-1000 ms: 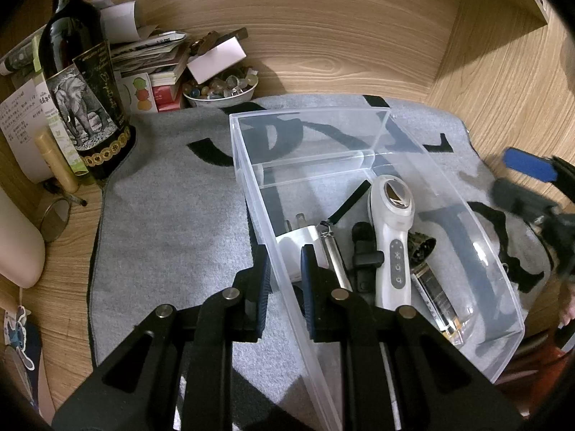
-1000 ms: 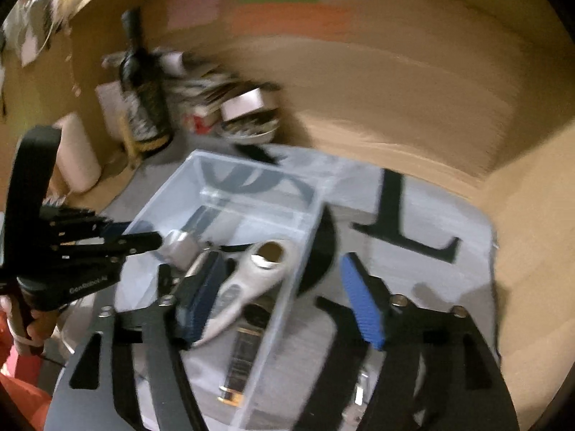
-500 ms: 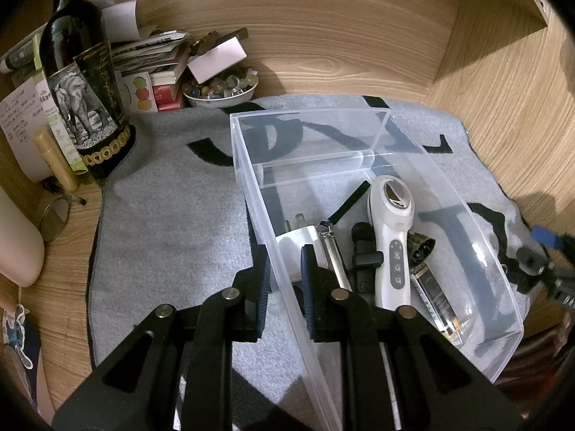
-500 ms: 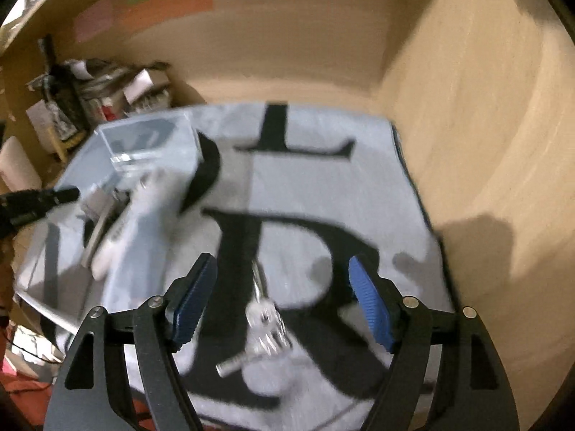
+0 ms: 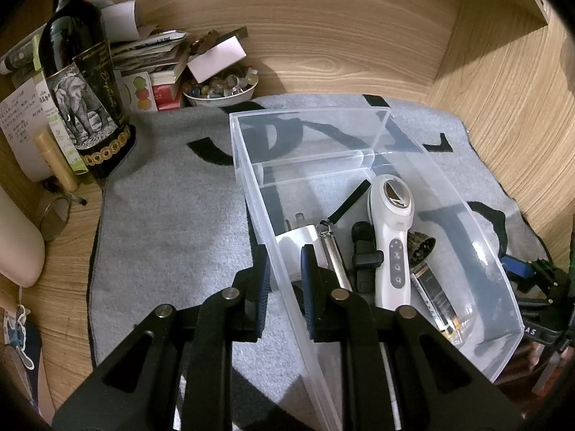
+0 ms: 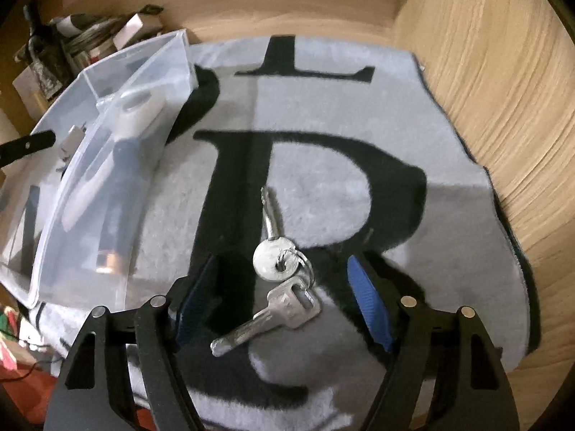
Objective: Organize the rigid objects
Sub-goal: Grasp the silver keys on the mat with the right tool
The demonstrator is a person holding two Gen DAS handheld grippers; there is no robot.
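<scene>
A clear plastic bin (image 5: 496, 262) lies on a grey mat (image 5: 169, 215). In it are a white handheld device (image 5: 391, 237), a white plug adapter (image 5: 294, 244), a metal tool (image 5: 336, 258), a black clip (image 5: 364, 258) and a glass vial (image 5: 435, 298). My left gripper (image 5: 284, 280) is shut on the bin's left wall. A bunch of silver keys (image 6: 276, 280) lies on the mat (image 6: 395, 107) right of the bin (image 6: 107, 165). My right gripper (image 6: 284, 305) is open, low over the keys, one finger on each side.
A dark wine bottle (image 5: 82, 89), papers and books (image 5: 151, 57) and a bowl of beads (image 5: 219, 88) crowd the back left corner. Wooden walls (image 5: 503, 82) close the back and right. The right gripper shows at the left wrist view's right edge (image 5: 539, 280).
My right gripper has swung from over the bin to the right and come down over the keys, still open. My left gripper and the bin have not moved.
</scene>
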